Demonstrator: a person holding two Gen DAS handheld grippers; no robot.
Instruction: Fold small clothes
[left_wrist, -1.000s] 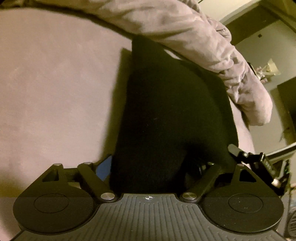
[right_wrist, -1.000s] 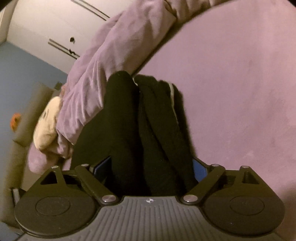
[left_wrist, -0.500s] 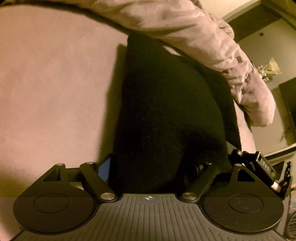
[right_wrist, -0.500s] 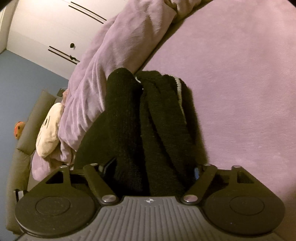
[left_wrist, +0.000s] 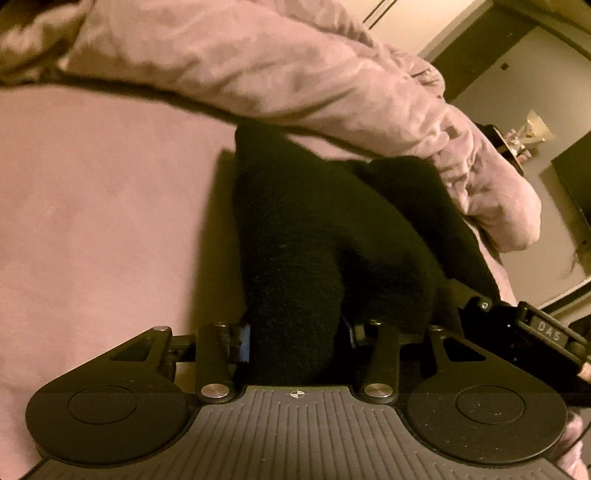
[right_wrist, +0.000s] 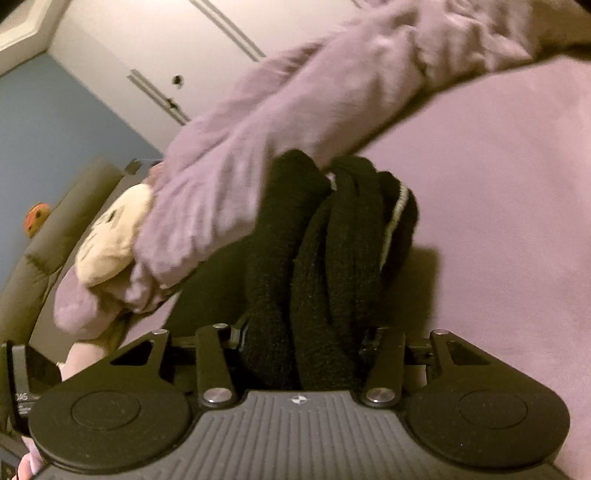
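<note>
Both grippers' fingers are closing on black garment.

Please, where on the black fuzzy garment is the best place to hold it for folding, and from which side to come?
Probably the near edge of the black garment, approached low from the front: it bunches thick there on the pink bed cover. Left gripper and right gripper are closing on that edge, cloth between the jaws.

Black fuzzy garment, bunched w/ thick folds, fills frame center in both views; lower end pinched up off the bed, far end under the blanket. Thin white stripe at center-right, right view.
</note>
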